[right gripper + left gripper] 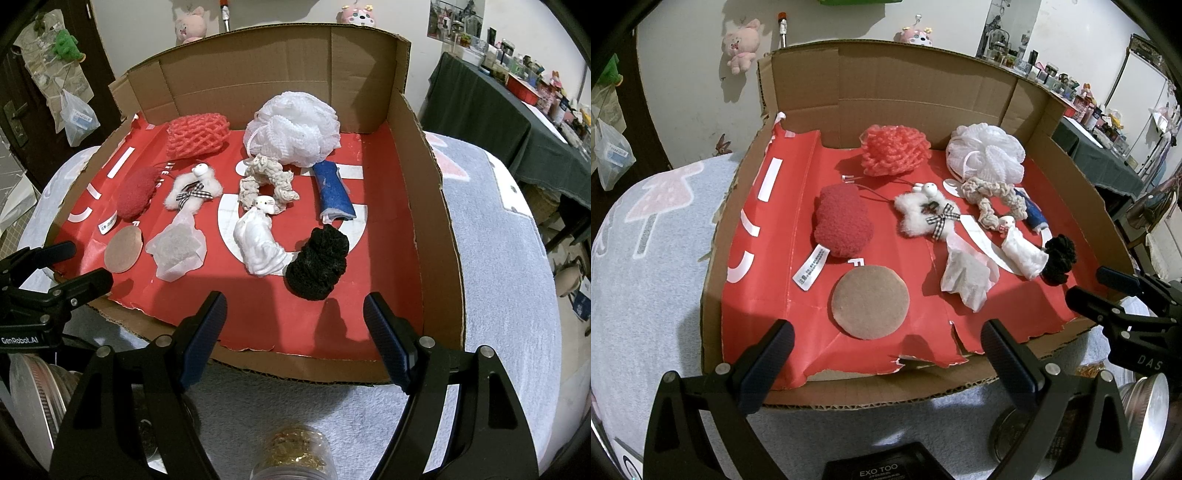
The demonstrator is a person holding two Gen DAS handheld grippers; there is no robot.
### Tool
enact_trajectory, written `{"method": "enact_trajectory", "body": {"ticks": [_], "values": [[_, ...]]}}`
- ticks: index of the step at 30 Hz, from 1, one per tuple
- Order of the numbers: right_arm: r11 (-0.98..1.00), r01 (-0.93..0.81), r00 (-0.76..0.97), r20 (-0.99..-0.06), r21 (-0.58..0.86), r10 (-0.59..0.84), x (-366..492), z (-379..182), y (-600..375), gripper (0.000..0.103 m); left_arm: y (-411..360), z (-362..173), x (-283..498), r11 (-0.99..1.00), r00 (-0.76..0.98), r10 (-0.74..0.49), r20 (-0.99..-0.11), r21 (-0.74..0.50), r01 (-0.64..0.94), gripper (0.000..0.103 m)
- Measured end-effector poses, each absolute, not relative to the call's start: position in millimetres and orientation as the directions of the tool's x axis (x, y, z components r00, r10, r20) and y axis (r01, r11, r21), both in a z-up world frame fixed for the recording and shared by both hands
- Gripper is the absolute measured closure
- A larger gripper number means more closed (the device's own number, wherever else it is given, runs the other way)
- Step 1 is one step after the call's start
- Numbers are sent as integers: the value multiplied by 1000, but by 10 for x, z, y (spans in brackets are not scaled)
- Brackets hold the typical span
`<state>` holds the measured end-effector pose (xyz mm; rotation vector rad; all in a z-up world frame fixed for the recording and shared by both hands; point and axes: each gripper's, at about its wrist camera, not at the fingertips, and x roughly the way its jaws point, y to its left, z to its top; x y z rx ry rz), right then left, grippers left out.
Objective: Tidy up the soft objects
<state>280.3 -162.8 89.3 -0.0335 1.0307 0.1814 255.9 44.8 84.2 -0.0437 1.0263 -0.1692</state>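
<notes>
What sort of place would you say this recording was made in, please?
Most likely a lived-in room at home: plush toys hang on the wall, a cloth-covered side table is crowded with small items, and the cardboard tray sits on a towel-like cover.

Bright, even indoor light from overhead. Soft dark shadows fall toward the tongs from the black crocheted scrunchie (318, 263) and white paper sachet (967, 277). Mild sheen on the glossy red printed liner sheet (258, 314). Centre sharp; heavy fisheye bowing and black vignette at corners.
</notes>
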Motion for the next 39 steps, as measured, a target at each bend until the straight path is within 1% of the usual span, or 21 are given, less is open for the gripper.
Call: {"method": "enact_trajectory", "body": {"ticks": [17,22,25,28,33,34,35,37,39], "values": [[984,-168,500,-856,55,133,2796,895,-1628,27,447,839,2553,985,504,-170,-847,-126,120,0],[984,-170,507,-851,61,140,2790,937,-1639,27,449,953,2473,986,546,-164,-822,-123,112,0],[985,-159,522,-840,72,146,2756,1028,-1675,27,478,1108,2393,986,583,-168,-795,-135,100,0],[984,-158,558,-816,77,153,2681,1198,-1714,27,482,1288,2251,988,634,-155,-758,-119,99,0],[980,-178,638,-749,84,180,2378,1558,-1747,27,482,1552,1911,989,711,-149,-687,-105,105,0],[980,-182,653,-736,76,178,2312,1610,-1744,26,472,1601,1821,989,728,-145,-670,-99,106,0],[981,-185,672,-719,66,175,2231,1671,-1739,22,469,1643,1737,990,744,-143,-653,-95,107,0],[979,-196,712,-680,51,178,2042,1784,-1726,16,461,1712,1541,990,774,-143,-616,-91,110,0],[978,-203,747,-640,37,180,1839,1865,-1722,14,439,1742,1334,990,801,-142,-581,-89,111,0]]}}
